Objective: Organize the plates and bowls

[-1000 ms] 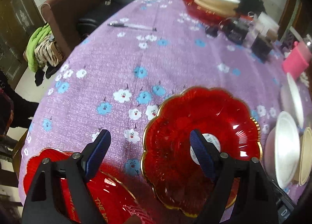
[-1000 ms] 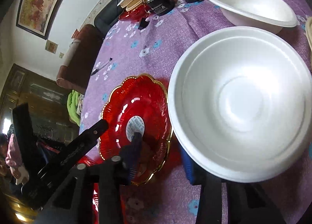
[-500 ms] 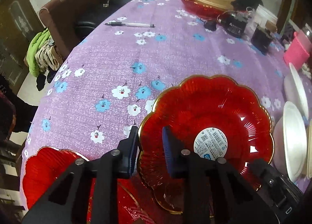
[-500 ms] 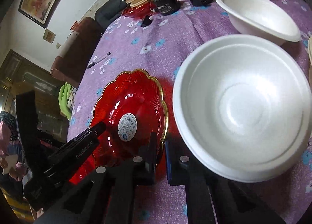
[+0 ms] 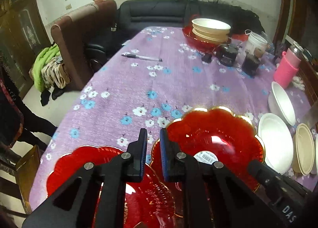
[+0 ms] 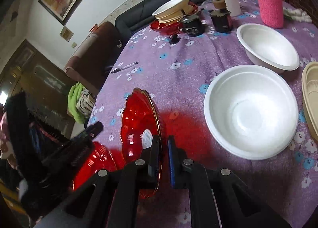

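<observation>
Your two fisheye views bend hard at the rims — walls curve and the corners go black. Light is soft and even, bright on the far wall, dim by the wooden doors at left. The lifted red plate smears with motion blur and carries small white glints; in the right wrist view it throws a red tint onto the purple tablecloth beside it. The near white bowl reads crisp (faint shading inside). Close gripper bodies are soft — nearly featureless black.
</observation>
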Action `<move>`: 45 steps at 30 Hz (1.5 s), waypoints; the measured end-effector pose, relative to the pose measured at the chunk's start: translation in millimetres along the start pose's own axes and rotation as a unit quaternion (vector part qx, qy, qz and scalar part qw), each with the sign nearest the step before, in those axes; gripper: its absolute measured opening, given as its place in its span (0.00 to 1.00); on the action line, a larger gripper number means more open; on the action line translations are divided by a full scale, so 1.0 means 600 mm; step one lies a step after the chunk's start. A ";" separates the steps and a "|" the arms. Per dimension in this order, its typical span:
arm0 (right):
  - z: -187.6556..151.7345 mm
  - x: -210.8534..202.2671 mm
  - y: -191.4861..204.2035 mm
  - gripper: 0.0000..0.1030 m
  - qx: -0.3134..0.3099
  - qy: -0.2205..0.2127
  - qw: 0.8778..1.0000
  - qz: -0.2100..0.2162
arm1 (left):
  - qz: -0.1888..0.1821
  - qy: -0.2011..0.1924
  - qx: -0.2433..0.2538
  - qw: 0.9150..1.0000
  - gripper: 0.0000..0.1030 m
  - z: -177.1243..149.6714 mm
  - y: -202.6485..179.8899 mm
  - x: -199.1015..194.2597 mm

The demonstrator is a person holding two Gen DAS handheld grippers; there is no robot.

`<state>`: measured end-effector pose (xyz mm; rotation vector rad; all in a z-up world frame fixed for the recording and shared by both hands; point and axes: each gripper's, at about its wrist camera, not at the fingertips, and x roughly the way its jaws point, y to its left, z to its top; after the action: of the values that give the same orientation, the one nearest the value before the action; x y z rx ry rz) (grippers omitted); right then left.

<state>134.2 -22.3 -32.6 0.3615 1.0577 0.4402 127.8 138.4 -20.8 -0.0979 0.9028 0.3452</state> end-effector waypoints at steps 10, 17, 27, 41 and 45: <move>-0.001 0.009 -0.023 0.06 0.018 0.011 1.000 -0.001 | 0.003 0.101 0.031 0.994 0.11 0.023 -0.005 0.109; 0.002 0.020 -0.052 0.05 0.037 0.019 0.999 0.005 | -0.015 0.160 0.062 0.985 0.02 0.016 -0.019 0.167; 0.000 0.028 -0.072 0.04 0.047 0.029 0.998 0.006 | -0.022 0.177 0.040 0.983 0.41 0.027 0.009 0.179; -0.002 0.029 -0.086 0.04 0.056 0.032 0.998 0.007 | -0.115 0.196 -0.007 0.974 0.40 0.047 0.035 0.152; -0.001 0.029 -0.090 0.04 0.057 0.033 0.998 0.010 | -0.128 0.196 -0.002 0.972 0.40 0.044 0.035 0.138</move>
<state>150.4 -59.6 -72.1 0.4616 1.1469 0.4136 188.0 185.0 -68.1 -0.2917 1.2650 0.0855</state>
